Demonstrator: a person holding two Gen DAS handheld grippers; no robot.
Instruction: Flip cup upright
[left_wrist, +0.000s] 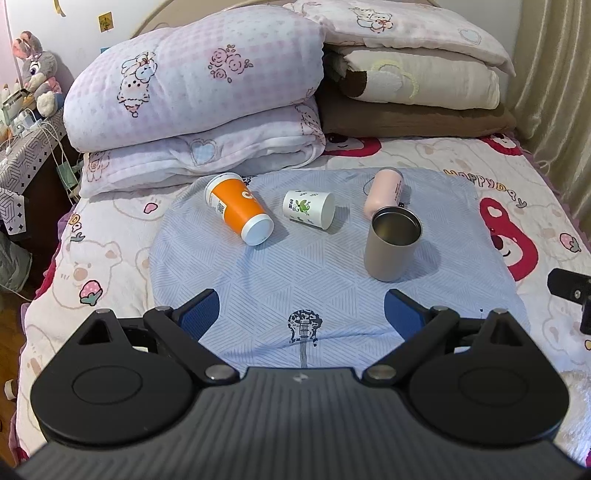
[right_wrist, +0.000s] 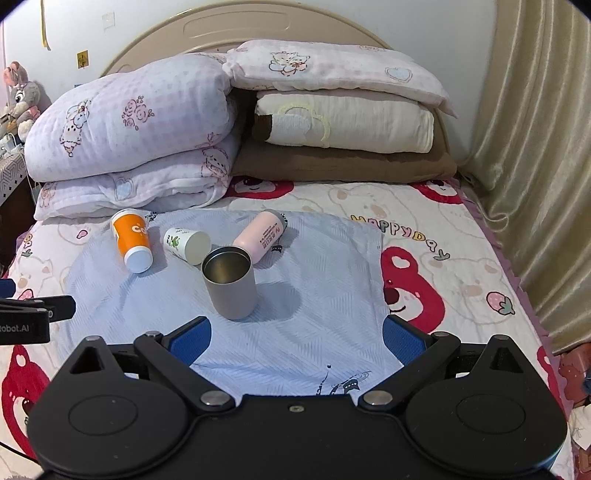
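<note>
Both the left gripper and right gripper have jaws spread wide, holding nothing. The grey cup stands up just ahead of them; the orange cup, white cup and pink bottle lie tipped over farther ahead.

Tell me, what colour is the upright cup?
Grey-beige cup, shiny metal inside; clearest in the right wrist view.

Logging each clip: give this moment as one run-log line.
left gripper: open, empty | right gripper: open, empty | grey cup: upright | orange cup, white cup, pink bottle: lying
</note>
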